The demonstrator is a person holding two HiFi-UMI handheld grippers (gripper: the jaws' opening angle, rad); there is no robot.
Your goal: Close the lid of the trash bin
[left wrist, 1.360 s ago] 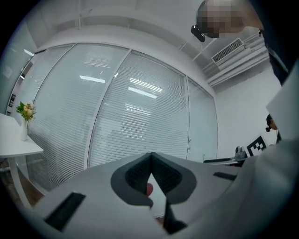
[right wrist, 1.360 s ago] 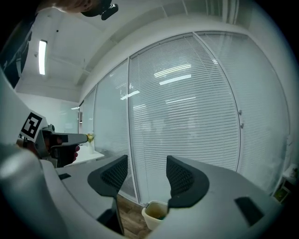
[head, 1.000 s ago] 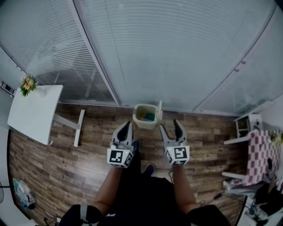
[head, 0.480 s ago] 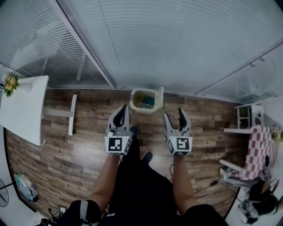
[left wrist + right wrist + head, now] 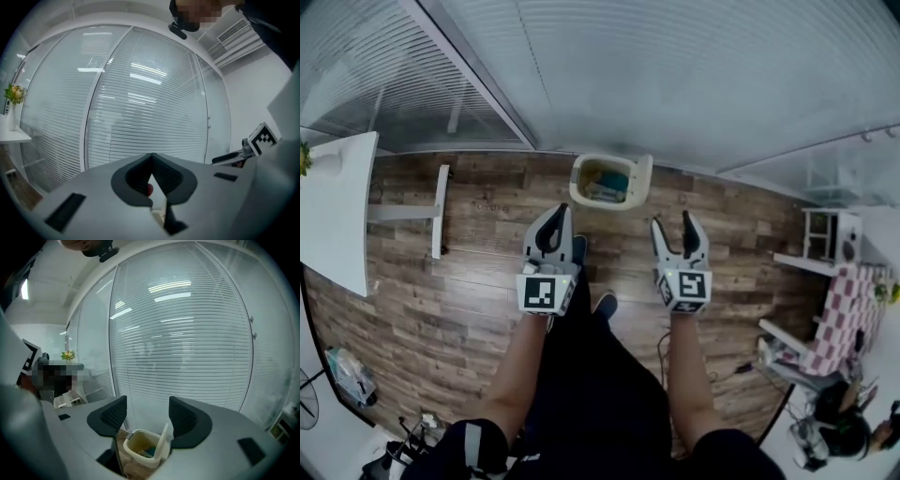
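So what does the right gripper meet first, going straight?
Likely the raised lid of the trash bin, low between the open jaws of the right gripper; passing above it, the blinds. Depth unclear.

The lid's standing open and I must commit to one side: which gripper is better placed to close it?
Right, probably. The lid stands on the trash bin's right side, nearer the right gripper, whose open jaws frame it. The left gripper is shut.

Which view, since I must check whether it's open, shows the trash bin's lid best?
The right gripper view: the lid stands raised at the trash bin's right edge, seen close. The head view shows the lid small, from above. The left gripper view shows no clear lid.
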